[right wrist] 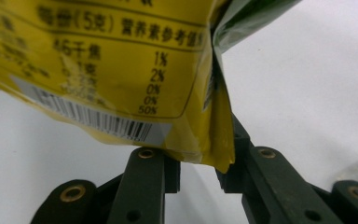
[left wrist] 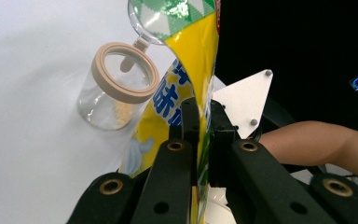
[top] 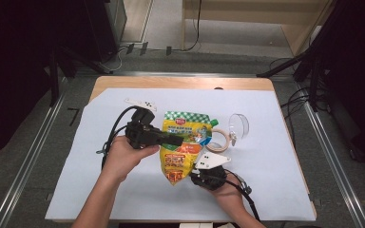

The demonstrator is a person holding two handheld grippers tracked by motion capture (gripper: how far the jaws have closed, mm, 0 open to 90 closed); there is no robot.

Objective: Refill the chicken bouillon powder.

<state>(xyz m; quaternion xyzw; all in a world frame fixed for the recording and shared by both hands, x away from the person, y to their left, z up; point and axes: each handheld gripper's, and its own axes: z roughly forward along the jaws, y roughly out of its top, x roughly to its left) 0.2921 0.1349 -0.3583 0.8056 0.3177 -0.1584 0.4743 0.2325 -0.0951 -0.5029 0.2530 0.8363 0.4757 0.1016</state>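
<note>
Looking down, the high view recorded a yellow pouch point(top: 183, 145) held above the white sheet point(top: 266, 142), between left gripper point(top: 173, 140) and right gripper point(top: 197, 172), with a glass jar point(top: 218, 138) lying just beside it. Left gripper view added the jar's beige rim and pale grains inside; jaws clamped tight on the pouch's mid-body. Right gripper view added a barcode and printed nutrition panel on the pouch's back; jaws narrowly parted, bracketing the pouch's lower corner, contact on the pads not discernible.
</note>
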